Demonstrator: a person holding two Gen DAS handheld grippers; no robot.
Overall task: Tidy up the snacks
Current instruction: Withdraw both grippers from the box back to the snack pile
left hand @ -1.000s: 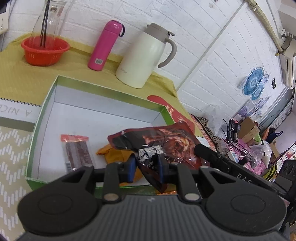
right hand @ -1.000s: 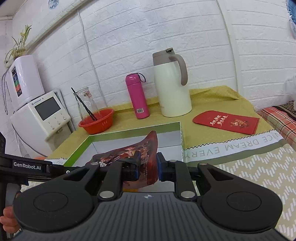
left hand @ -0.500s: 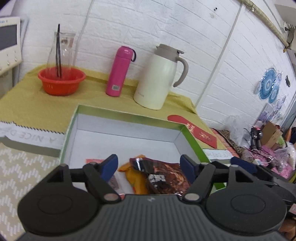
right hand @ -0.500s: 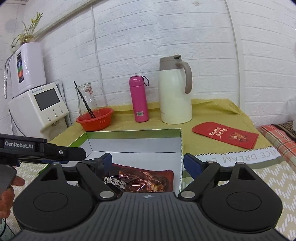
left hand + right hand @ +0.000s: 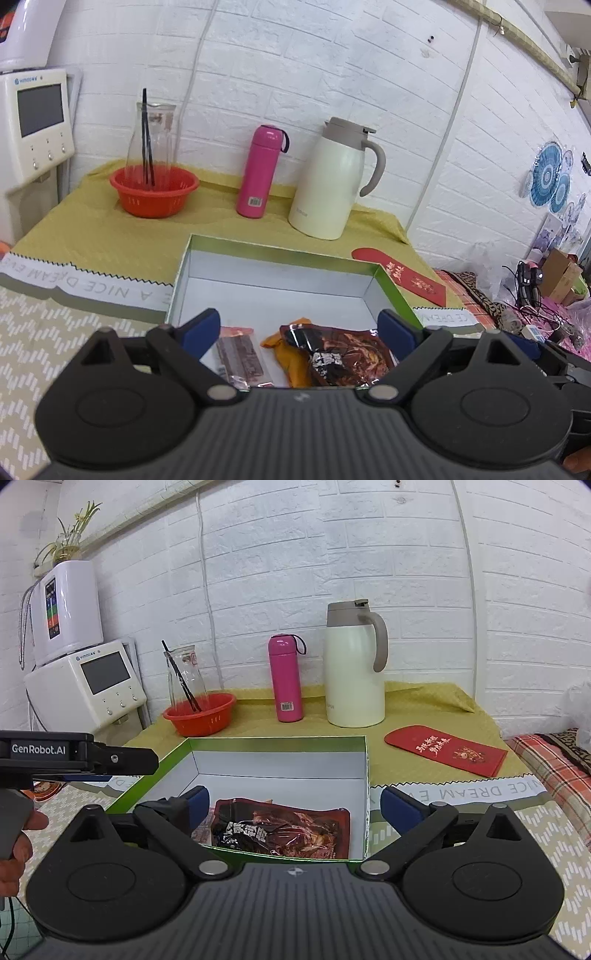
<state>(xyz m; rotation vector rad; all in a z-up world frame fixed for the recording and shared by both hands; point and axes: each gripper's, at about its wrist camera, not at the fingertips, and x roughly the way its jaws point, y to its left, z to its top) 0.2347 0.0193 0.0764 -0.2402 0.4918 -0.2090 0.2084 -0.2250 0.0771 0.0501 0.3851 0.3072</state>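
A green-rimmed box point(image 5: 280, 254) with a white inside lies on the table. In it a dark red snack bag point(image 5: 347, 354) rests flat, partly over an orange packet point(image 5: 291, 363), with a small red strip snack point(image 5: 242, 354) to its left. My left gripper point(image 5: 299, 326) hovers above the box's near edge, its jaws opening with nothing pressed between them. The right wrist view shows the same bag point(image 5: 284, 829) in the box point(image 5: 273, 740). My right gripper point(image 5: 299, 803) stands open above it, holding nothing. The left gripper's body point(image 5: 74, 753) and a hand show at the left.
Behind the box stand a red basket point(image 5: 155, 190) with a glass carafe, a pink bottle point(image 5: 260, 171) and a cream jug point(image 5: 332, 181). A red envelope point(image 5: 445, 749) lies at the right. A white appliance point(image 5: 88, 690) sits at the left, and clutter lies beyond the table's right end.
Both grippers were shut on the dark red bag and have opened. The bag dropped flat into the box, and both grippers drew back and rose a little.
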